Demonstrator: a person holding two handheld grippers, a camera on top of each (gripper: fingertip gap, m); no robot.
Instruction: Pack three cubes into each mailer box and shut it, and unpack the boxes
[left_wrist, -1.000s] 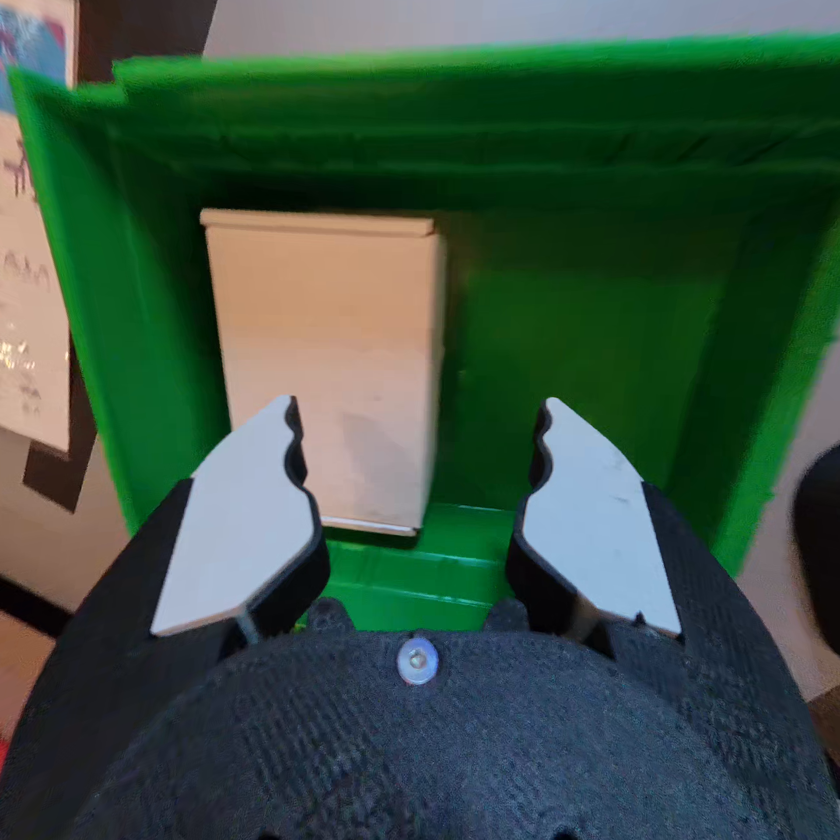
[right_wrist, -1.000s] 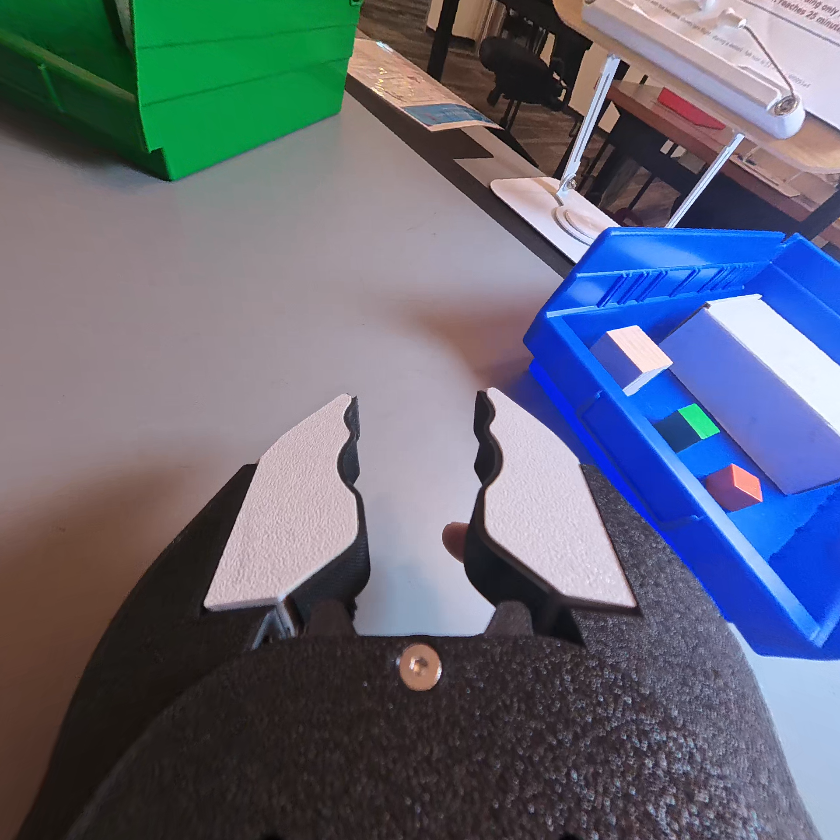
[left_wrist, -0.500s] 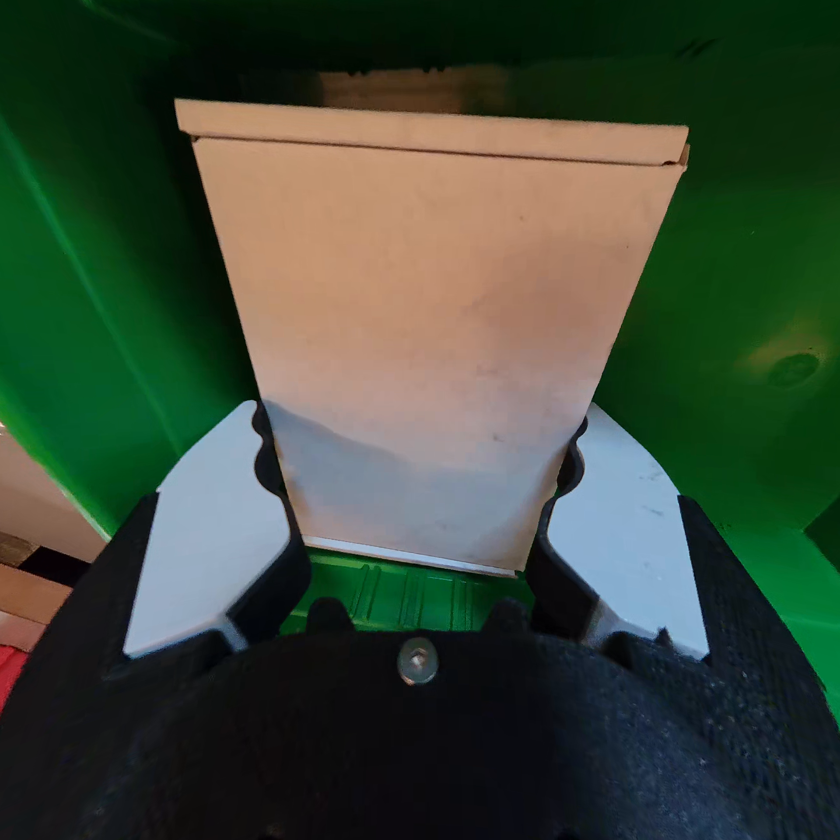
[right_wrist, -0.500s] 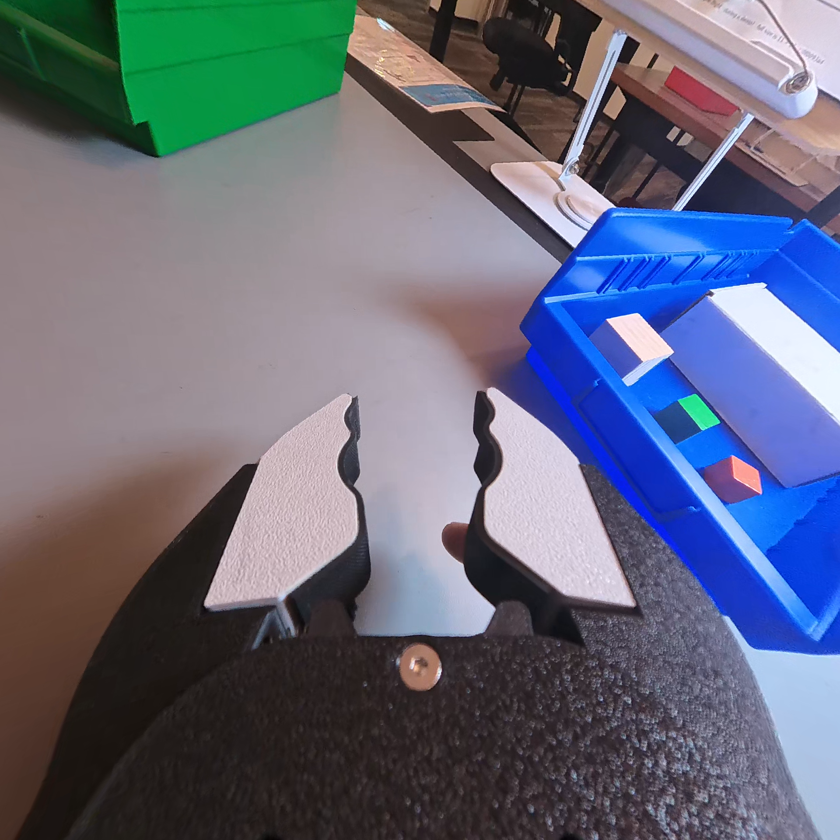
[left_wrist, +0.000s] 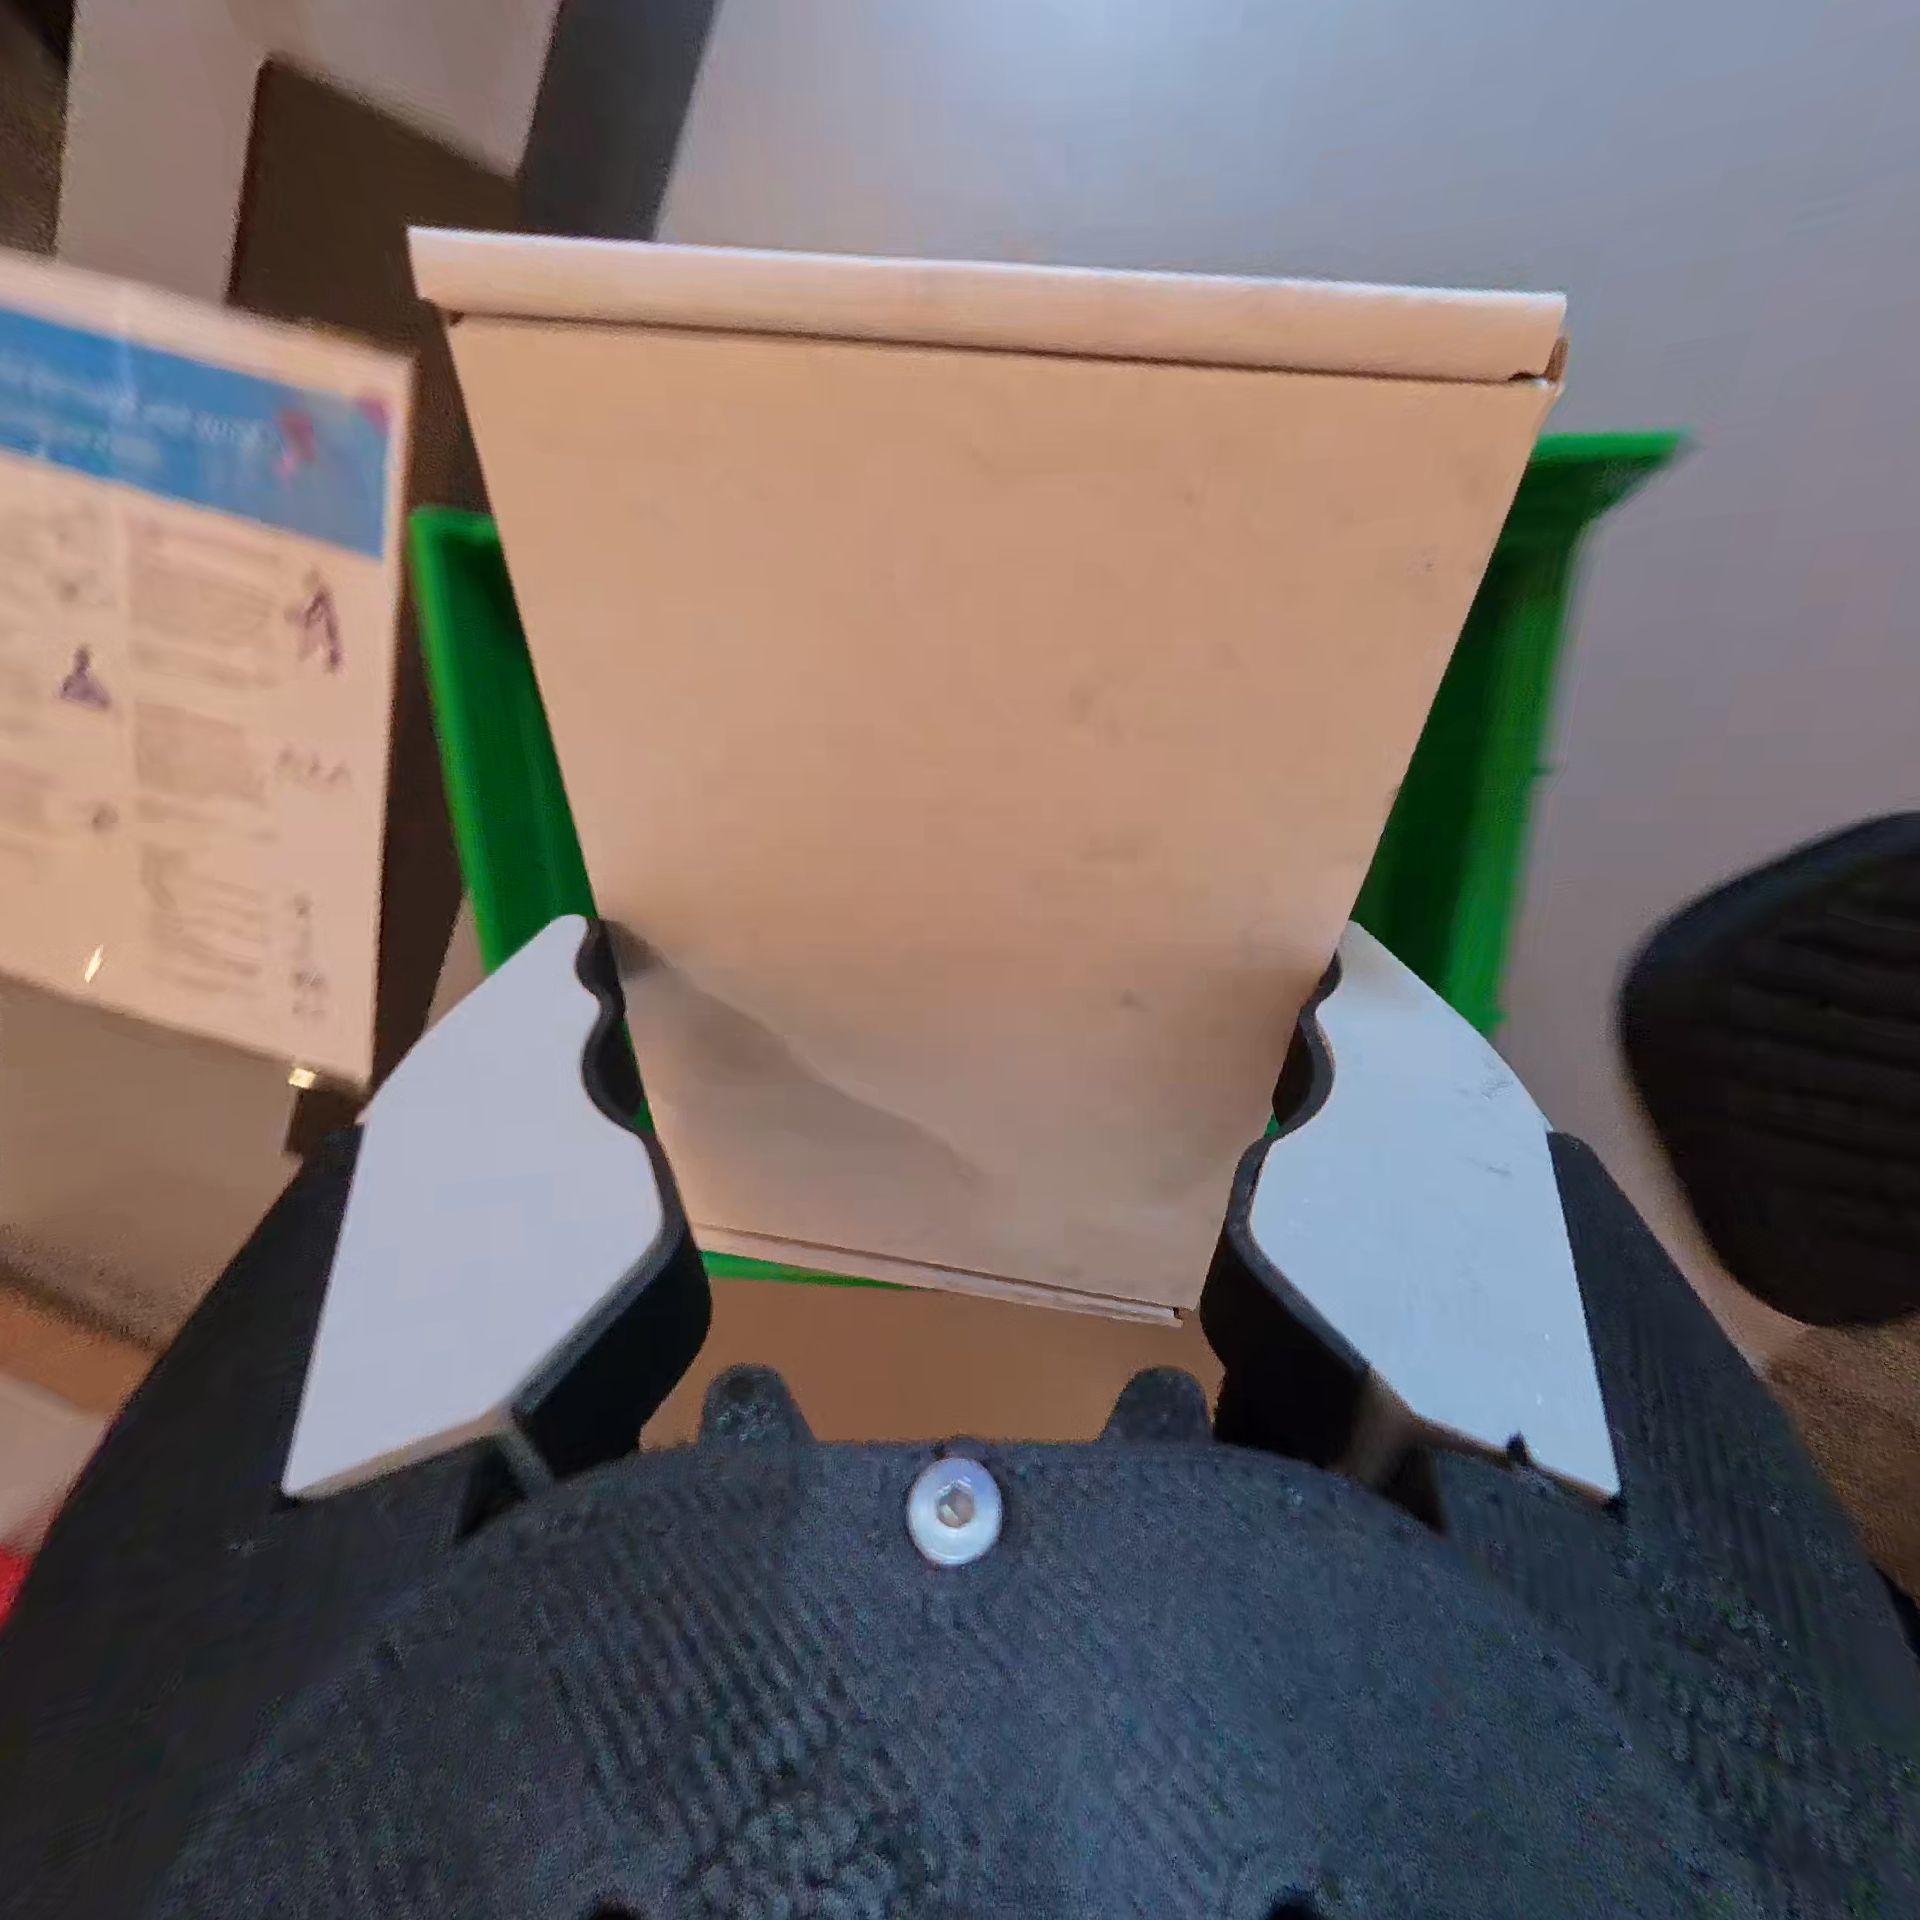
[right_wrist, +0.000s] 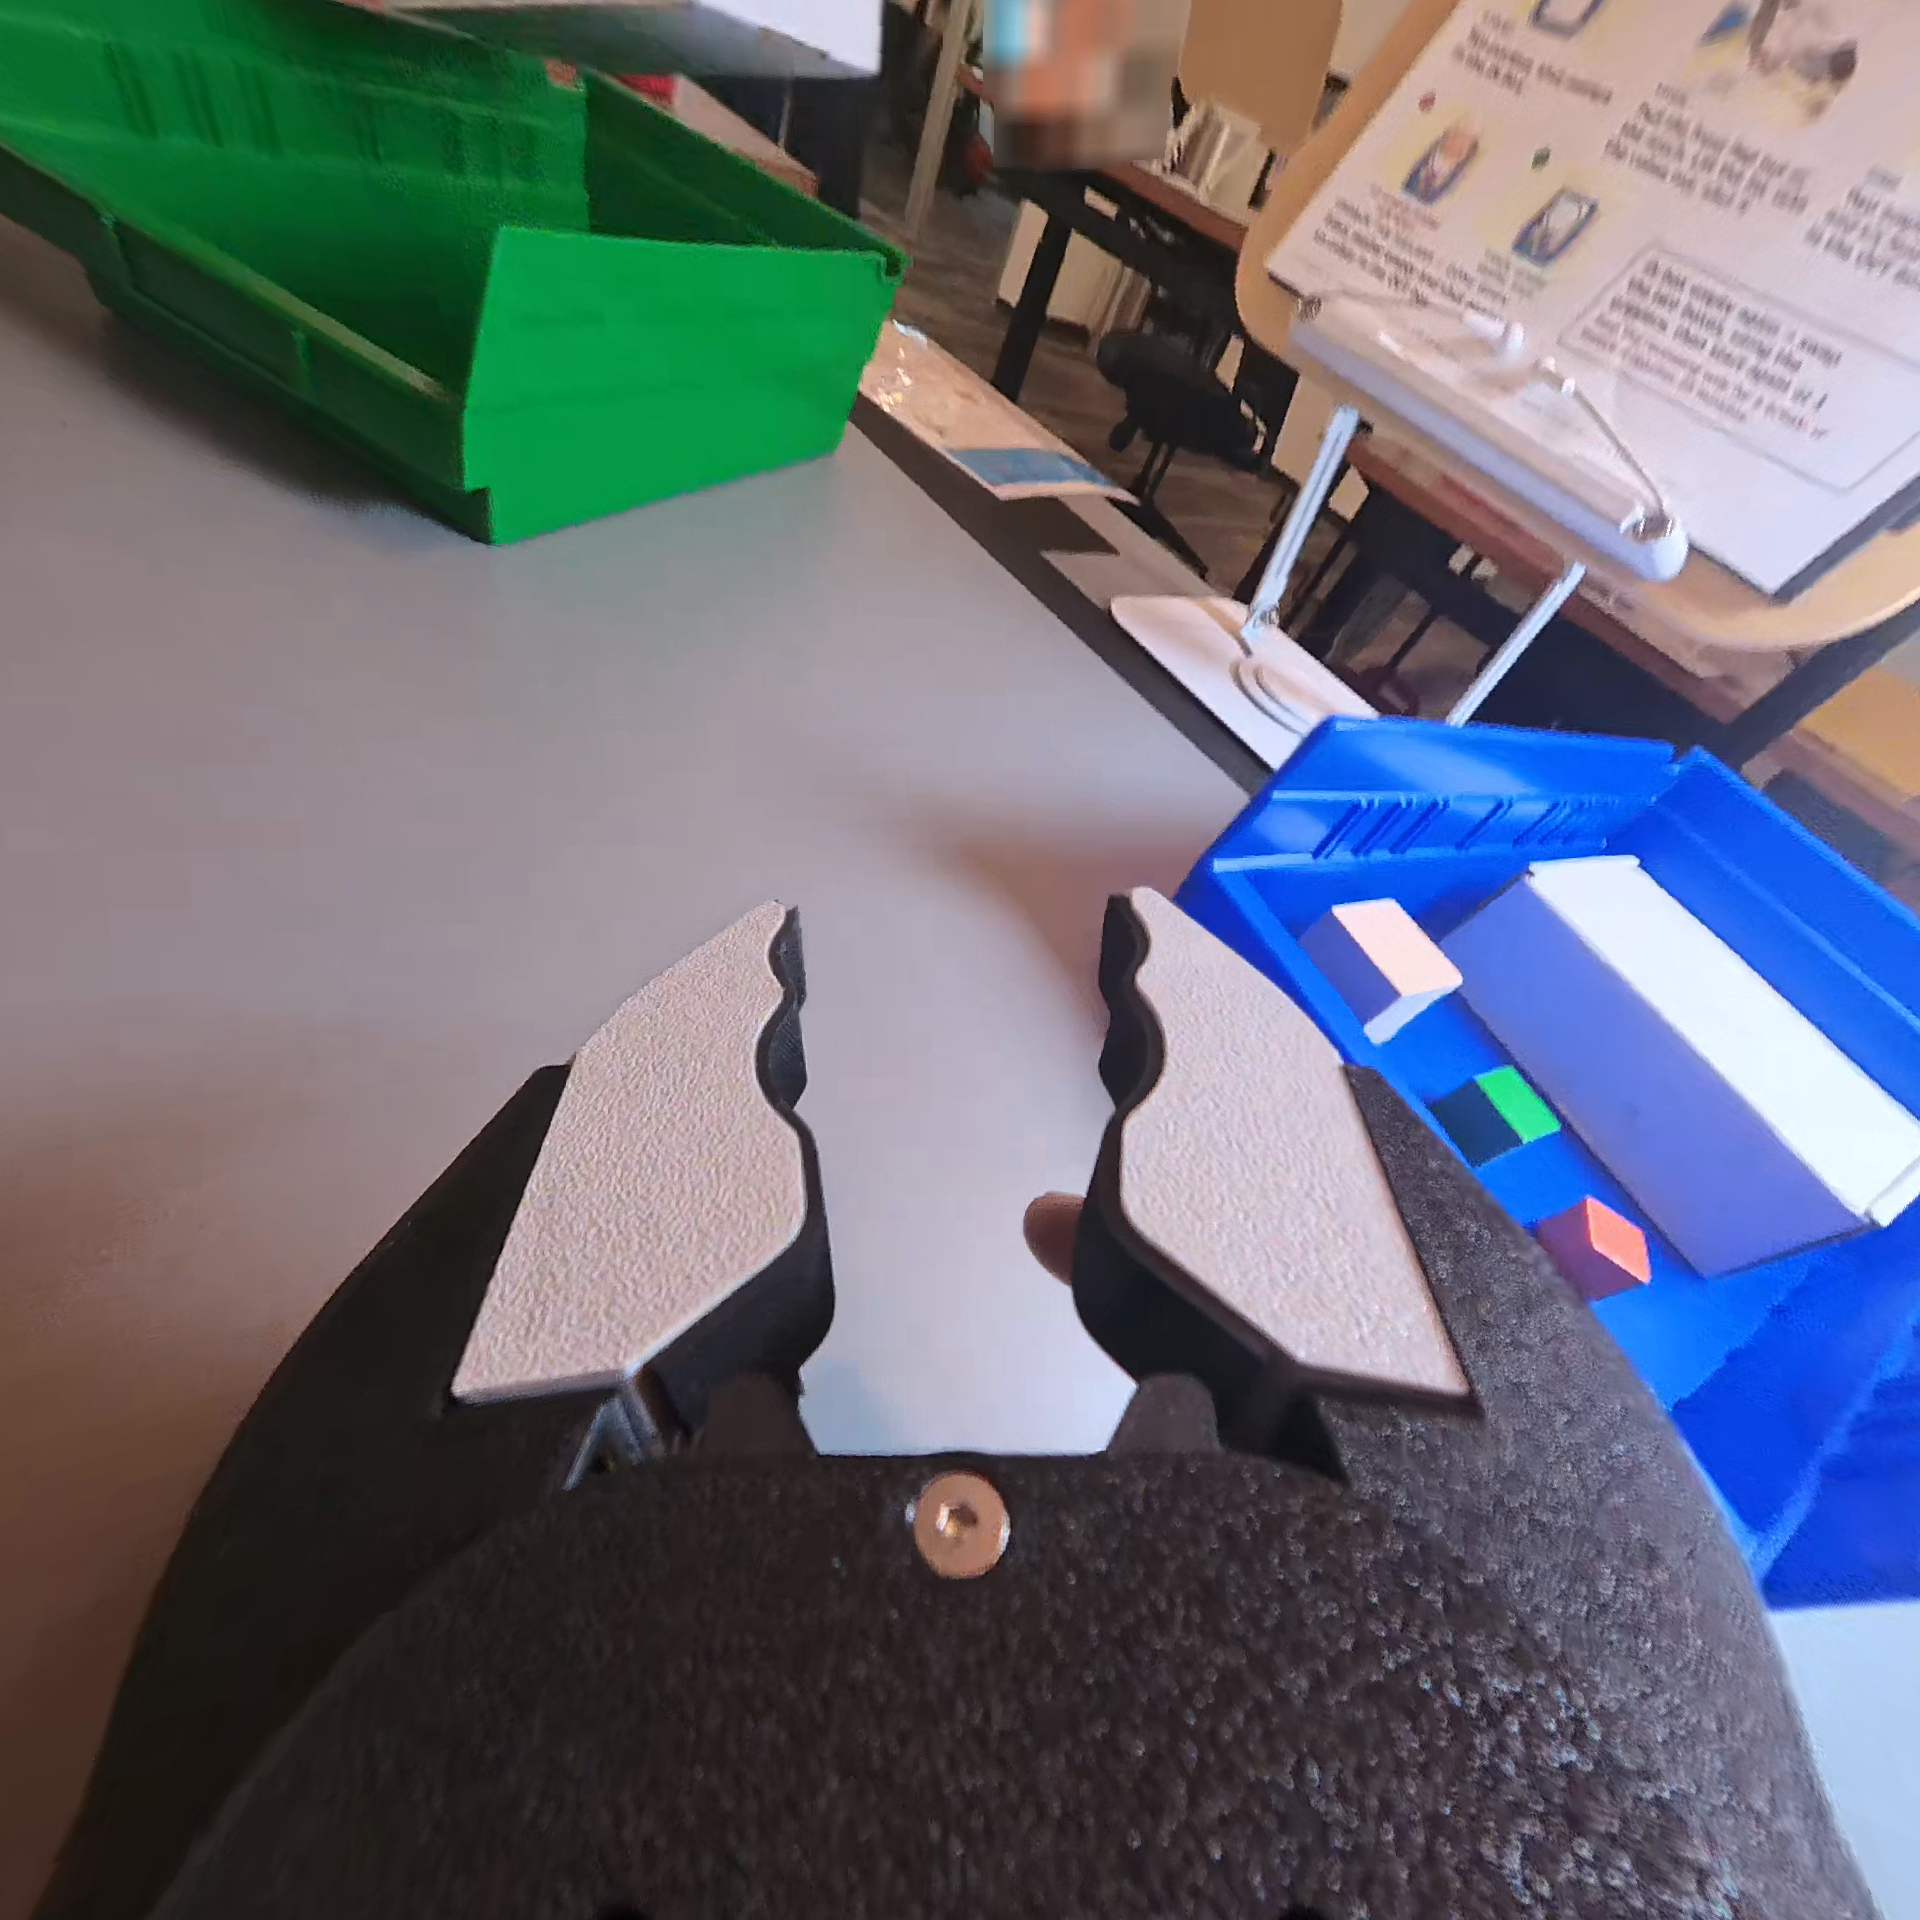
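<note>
My left gripper (left_wrist: 961, 1039) has a black, coarsely textured domed housing with ribbed print lines. One silver hex-socket screw (left_wrist: 954, 1510) sits at the housing's front edge; all parts below are placed from that screw. Ahead of it, to either side, stand two fingers (left_wrist: 478, 1195) faced with flat pale grey plates over black pads with wavy inner edges. My right gripper (right_wrist: 951, 997) repeats this build: pebbled black housing, matching screw (right_wrist: 956, 1525), speckled grey plates. Just right of that screw, a fingertip, probably mine, shows between the fingers.

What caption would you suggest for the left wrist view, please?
Left gripper clamps a closed tan cardboard mailer box above the green plastic bin.
</note>
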